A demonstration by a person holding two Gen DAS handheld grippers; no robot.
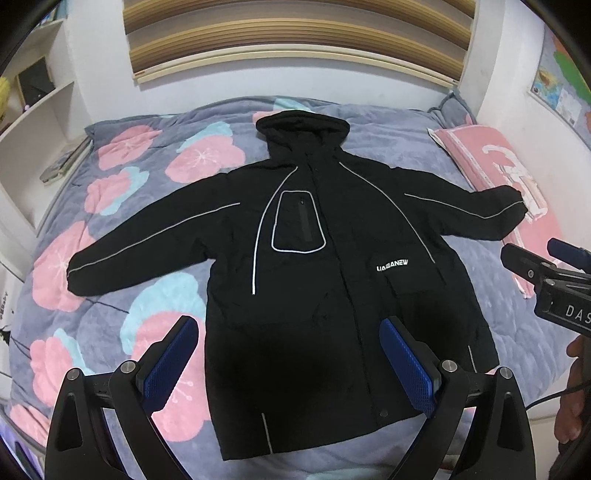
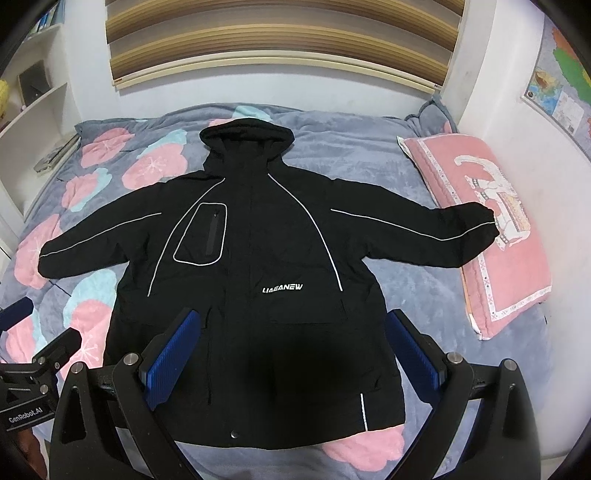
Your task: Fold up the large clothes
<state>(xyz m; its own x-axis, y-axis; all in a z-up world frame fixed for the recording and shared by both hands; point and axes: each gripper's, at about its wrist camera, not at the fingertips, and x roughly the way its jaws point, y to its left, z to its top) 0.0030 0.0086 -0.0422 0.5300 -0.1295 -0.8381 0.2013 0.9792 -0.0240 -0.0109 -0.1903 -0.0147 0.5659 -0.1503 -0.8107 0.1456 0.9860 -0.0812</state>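
Note:
A black hooded jacket (image 1: 317, 266) (image 2: 258, 266) with white piping and a white chest logo lies flat, front up, on the bed, both sleeves spread wide. Its right-hand sleeve cuff rests on the pink pillow (image 2: 502, 229). My left gripper (image 1: 291, 354) hovers open above the jacket's lower hem, nothing between its blue pads. My right gripper (image 2: 295, 350) also hangs open over the lower body of the jacket, holding nothing. In the left wrist view the right gripper (image 1: 535, 258) shows at the right edge; in the right wrist view the left gripper (image 2: 33, 332) shows at the left edge.
The bed carries a grey quilt (image 1: 122, 229) with pink and blue flowers. A pink pillow (image 1: 495, 166) lies along the right side by the wall. White shelves (image 1: 33, 107) stand at the left. A striped window blind (image 1: 295, 33) hangs behind the bed.

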